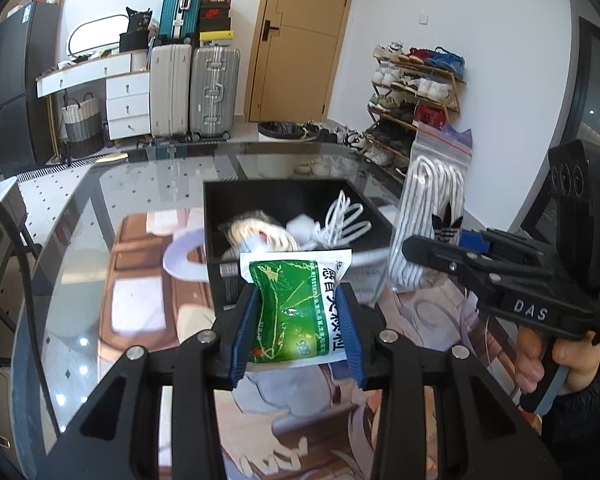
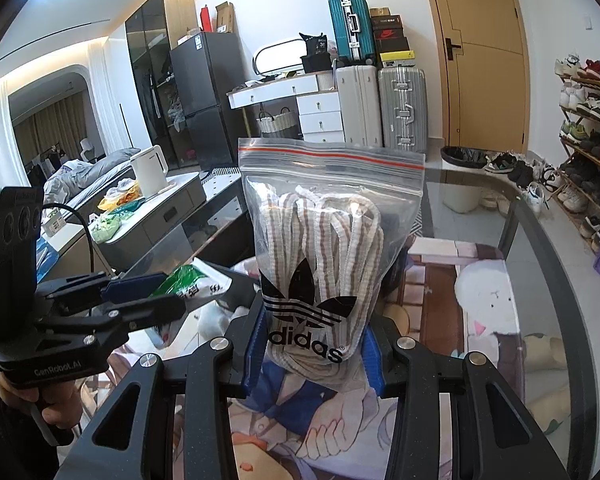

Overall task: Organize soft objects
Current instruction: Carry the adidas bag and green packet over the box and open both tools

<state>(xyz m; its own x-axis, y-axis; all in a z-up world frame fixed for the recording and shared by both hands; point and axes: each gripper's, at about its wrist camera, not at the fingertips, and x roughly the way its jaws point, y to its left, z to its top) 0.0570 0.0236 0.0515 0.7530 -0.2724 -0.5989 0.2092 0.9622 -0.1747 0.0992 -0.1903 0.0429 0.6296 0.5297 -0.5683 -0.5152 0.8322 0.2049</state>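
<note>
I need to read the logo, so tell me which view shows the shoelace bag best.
The right wrist view: the shoelace bag faces the camera, logo in full, gripped by the right tool. The left wrist view shows it side-on, logo partly hidden.

box [image 1: 216, 216] open-topped, laces inside | zip bag [image 1: 428, 216] beside right rim

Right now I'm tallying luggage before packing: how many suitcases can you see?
3: a teal suitcase on top of the white suitcase, and a silver suitcase beside the white one. Others may be hidden.

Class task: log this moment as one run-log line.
left tongs: shut on green sachet | right tongs: shut on lace bag | black box: open
</note>
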